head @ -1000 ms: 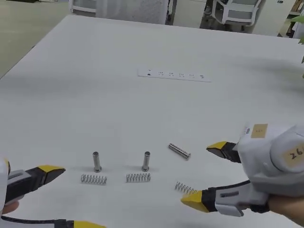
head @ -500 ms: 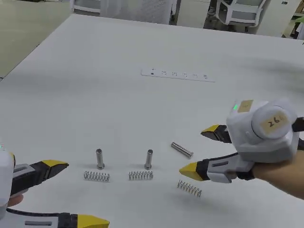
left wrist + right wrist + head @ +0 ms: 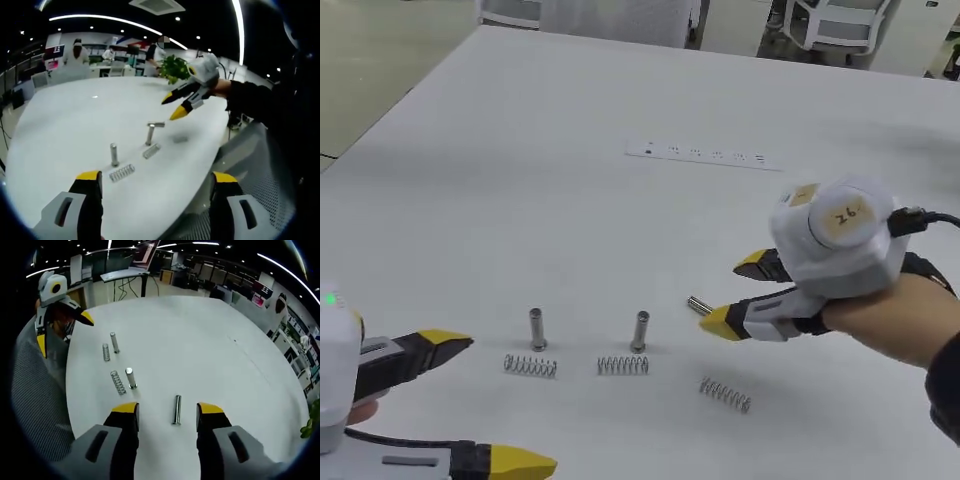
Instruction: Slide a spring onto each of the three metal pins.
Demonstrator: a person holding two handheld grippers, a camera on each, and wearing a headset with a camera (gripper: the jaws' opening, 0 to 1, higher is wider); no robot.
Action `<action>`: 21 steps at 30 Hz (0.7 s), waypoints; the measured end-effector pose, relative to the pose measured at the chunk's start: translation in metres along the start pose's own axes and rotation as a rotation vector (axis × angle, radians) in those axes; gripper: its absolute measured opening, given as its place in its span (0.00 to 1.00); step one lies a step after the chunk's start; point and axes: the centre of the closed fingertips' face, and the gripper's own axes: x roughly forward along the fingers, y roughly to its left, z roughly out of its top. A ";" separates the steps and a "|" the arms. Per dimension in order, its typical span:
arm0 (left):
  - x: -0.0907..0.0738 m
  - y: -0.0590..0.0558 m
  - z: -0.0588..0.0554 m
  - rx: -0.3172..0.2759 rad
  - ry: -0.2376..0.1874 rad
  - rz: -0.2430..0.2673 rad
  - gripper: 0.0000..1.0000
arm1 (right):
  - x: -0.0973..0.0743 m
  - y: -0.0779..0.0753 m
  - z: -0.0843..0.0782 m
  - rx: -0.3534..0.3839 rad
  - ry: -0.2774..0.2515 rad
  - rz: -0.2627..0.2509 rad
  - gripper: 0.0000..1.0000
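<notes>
Likely step: grasp the lying pin [image 3: 176, 409]; right tool [image 3: 167, 408] open, pin just ahead between its jaws; centre, lower level to the bench [image 3: 200, 340], close on mid-shaft; left tool [image 3: 156, 176] open, empty; right gripper view: pin whole; head view: pin half hidden behind tool, spring [image 3: 725, 394] near its lower jaw.

The desk [image 3: 520, 160] is plain white. The left pin [image 3: 537, 328], middle pin [image 3: 641, 331] and lying pin [image 3: 699, 305] are shiny silver-grey, as are the left spring [image 3: 530, 366], middle spring [image 3: 622, 366] and right spring [image 3: 725, 394]. The right claw [image 3: 732, 292] has yellow tips, black jaws and a white body with a tan label. The left claw [image 3: 498, 402] has the same yellow, black and white.
</notes>
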 end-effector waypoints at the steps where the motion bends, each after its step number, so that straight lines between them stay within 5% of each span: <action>1: 0.000 0.000 0.000 -0.002 0.000 0.000 0.85 | 0.002 0.000 0.000 -0.003 0.005 0.004 0.43; 21: 0.000 0.003 -0.001 -0.016 -0.001 0.012 0.85 | 0.042 -0.012 -0.015 0.042 0.098 0.030 0.21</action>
